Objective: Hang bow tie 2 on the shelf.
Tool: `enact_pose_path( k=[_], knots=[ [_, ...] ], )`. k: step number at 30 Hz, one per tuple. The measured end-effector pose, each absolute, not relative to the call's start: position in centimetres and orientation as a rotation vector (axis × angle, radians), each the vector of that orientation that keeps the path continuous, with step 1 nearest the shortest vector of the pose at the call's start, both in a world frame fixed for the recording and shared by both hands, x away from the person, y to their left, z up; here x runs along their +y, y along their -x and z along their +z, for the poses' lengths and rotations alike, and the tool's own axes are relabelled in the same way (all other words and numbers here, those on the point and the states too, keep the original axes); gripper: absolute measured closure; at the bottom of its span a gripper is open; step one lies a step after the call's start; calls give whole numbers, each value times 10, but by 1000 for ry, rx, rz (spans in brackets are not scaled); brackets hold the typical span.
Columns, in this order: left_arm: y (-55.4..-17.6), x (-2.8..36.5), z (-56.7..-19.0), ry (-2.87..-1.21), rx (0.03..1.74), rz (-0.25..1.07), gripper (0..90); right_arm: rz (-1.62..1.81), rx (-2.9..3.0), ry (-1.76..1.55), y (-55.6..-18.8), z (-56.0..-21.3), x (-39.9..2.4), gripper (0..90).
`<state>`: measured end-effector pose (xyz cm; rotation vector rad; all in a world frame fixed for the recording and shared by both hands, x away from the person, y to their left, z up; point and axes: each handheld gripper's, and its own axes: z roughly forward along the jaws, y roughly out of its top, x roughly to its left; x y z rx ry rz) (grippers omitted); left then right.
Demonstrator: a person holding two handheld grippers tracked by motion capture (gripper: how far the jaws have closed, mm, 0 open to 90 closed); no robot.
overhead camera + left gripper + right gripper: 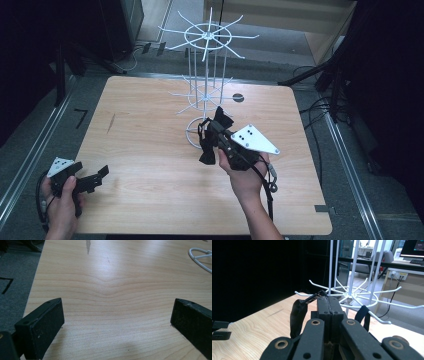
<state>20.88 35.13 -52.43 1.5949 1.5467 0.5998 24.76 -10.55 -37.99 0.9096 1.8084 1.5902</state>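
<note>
A white wire rack (pixel 206 75) with two tiers of hooks stands at the back middle of the wooden table (pixel 150 150). My right gripper (pixel 217 128) is just in front of its ring base, jaws pointing at the lower tier. It is shut on a black fabric item with a strap (pixel 207 152), which looks like a bow tie. In the right gripper view the jaws (pixel 328 302) are pressed together, and the black strap (pixel 297 315) hangs on both sides below the rack's lower hooks (pixel 352 293). My left gripper (pixel 101 176) rests at the table's front left, open (pixel 117 312) over bare wood.
A small dark round hole (pixel 238 97) lies in the tabletop right of the rack. The rack's base ring (pixel 200 255) shows at the top right of the left gripper view. Grey floor with cables (pixel 320 110) and metal rails surrounds the table.
</note>
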Motion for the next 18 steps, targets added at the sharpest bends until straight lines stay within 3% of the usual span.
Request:
enact_pose_path(
  k=[18],
  knots=[
    [-209,351,-524,-1596,1545,599,0,1561,1822,-925,-263,-375,-94,900]
  ],
)
